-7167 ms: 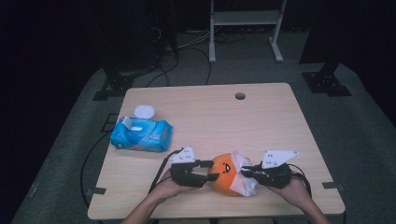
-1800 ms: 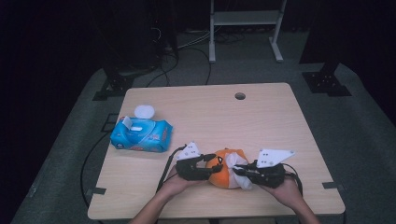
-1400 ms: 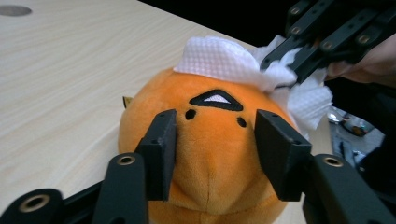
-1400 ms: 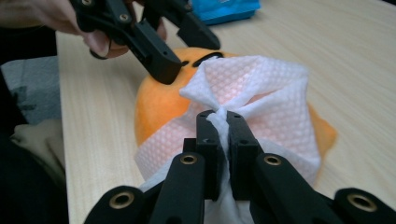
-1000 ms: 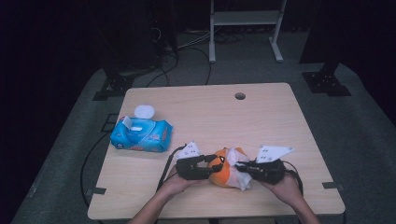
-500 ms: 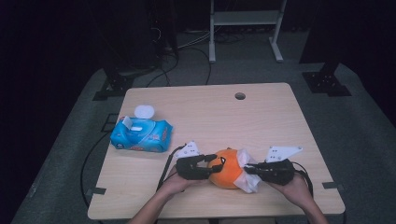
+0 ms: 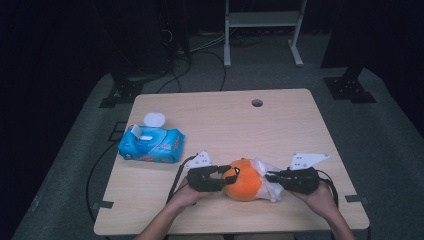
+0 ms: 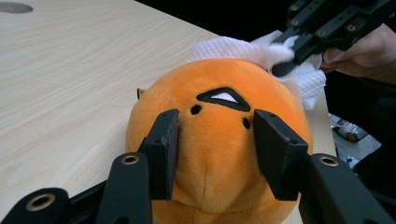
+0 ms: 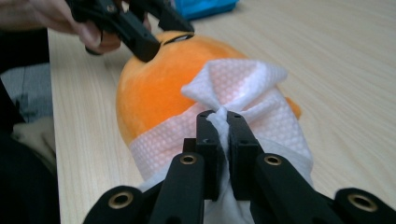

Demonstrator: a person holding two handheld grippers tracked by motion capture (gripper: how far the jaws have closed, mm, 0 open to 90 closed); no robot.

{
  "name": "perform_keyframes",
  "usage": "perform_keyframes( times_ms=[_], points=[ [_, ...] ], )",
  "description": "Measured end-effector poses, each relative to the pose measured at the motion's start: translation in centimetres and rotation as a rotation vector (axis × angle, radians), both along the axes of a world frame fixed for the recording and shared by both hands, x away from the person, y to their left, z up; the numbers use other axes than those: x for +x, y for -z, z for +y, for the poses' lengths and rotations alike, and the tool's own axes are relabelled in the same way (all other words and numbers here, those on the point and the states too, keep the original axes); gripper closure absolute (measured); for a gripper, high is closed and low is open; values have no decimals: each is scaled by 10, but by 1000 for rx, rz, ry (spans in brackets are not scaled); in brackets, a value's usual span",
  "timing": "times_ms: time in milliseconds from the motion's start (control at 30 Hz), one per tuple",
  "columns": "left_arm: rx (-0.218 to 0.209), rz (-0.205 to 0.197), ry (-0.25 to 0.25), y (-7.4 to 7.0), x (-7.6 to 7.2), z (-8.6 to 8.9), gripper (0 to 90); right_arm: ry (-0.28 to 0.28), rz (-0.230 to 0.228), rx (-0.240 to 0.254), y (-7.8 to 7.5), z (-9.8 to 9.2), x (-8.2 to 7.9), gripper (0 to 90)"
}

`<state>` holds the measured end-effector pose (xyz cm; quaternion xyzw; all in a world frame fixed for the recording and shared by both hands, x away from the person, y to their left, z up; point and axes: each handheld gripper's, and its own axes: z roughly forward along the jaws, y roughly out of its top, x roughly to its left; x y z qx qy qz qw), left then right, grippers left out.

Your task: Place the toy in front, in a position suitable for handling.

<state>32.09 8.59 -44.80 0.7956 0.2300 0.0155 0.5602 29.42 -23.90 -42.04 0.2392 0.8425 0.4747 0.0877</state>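
An orange plush toy [image 7: 242, 180] with a stitched face lies near the table's front edge. My left gripper [image 7: 227, 176] comes in from its left and is shut on it. In the left gripper view both pads press into the toy [image 8: 224, 149] on either side of the face, around my left gripper [image 8: 215, 119]. A white wipe [image 7: 268, 184] drapes over the toy's right side. My right gripper [image 7: 270, 176] is shut on a bunched fold of the wipe [image 9: 238, 79], with my right gripper [image 9: 220, 116] pinching it just off the toy [image 9: 154, 79].
A blue pack of wipes [image 7: 151, 144] with its white lid [image 7: 154, 119] flipped open lies at the table's left. A cable hole [image 7: 257, 103] sits near the far edge. A metal stand [image 7: 262, 20] is on the floor beyond the table.
My right gripper has drawn to the right with the wipe in it, stretching the wipe across the toy. The left gripper has held the toy in place.
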Motion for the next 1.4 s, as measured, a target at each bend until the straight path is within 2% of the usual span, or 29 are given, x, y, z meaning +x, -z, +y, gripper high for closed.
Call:
perform_keyframes(
  times_ms=[67, 133, 200, 267, 333, 400, 433, 500, 533, 567, 700, 800, 867, 933, 967, 1033, 1100, 1133, 1233, 1333, 1400],
  points=[
    [5, -11, 6, 0, 0, 0, 521, -5, -9, 33, -2, 0, -1, 847],
    [8, -12, 5, 0, 0, 0, 526, -28, 4, 23, -1, 5, -2, 847],
    [8, -15, 17, 1, 0, 0, 526, -74, 49, -13, 5, 7, 1, 847],
    [10, -18, 24, 1, -2, -2, 527, -83, 73, 4, 5, 4, 2, 846],
    [5, -21, 51, 0, -2, -4, 533, -88, 51, 17, 0, 6, 1, 846],
    [-2, -31, 97, 0, -4, -7, 539, -108, 22, 58, -5, 15, -2, 847],
    [3, -43, 121, 0, -6, -9, 540, -109, -6, 58, -7, 22, -3, 847],
    [33, -72, 138, -2, -10, -10, 542, -122, -28, 41, -6, 33, -4, 848],
    [33, -70, 139, -2, -10, -9, 544, -123, -35, 21, -5, 36, -3, 848],
    [27, -61, 136, -2, -9, -8, 547, -121, -30, 26, -4, 35, -2, 849],
    [20, -43, 119, 0, -6, -4, 538, -38, -27, -1, -1, 15, 3, 848],
    [-30, 27, 59, -1, 0, -4, 409, -27, 9, -26, 6, 7, 2, 848],
    [-22, 19, 52, -1, 0, -5, 416, -57, 25, -29, 7, 10, -2, 848],
    [-20, 17, 58, -1, -2, -7, 446, -71, 1, -38, 2, 15, -5, 848],
    [-18, 10, 68, -1, -3, -8, 461, -82, -13, -26, -2, 18, -7, 848],
    [-11, -18, 105, -3, -7, -12, 481, -106, -43, 14, -9, 28, -11, 849],
    [27, -70, 137, -4, -11, -15, 497, -125, -70, 4, -11, 43, -14, 848],
    [38, -80, 141, -4, -12, -14, 503, -130, -90, -8, -10, 49, -14, 848],
    [38, -80, 149, -3, -11, -9, 517, -101, -88, -2, -9, 46, -11, 849],
    [25, -63, 136, -2, -9, -7, 497, -41, -69, -6, -6, 30, -6, 848],
    [-22, -9, 104, -3, -5, -6, 416, -28, -49, -7, -2, 23, -5, 849]
  ],
)
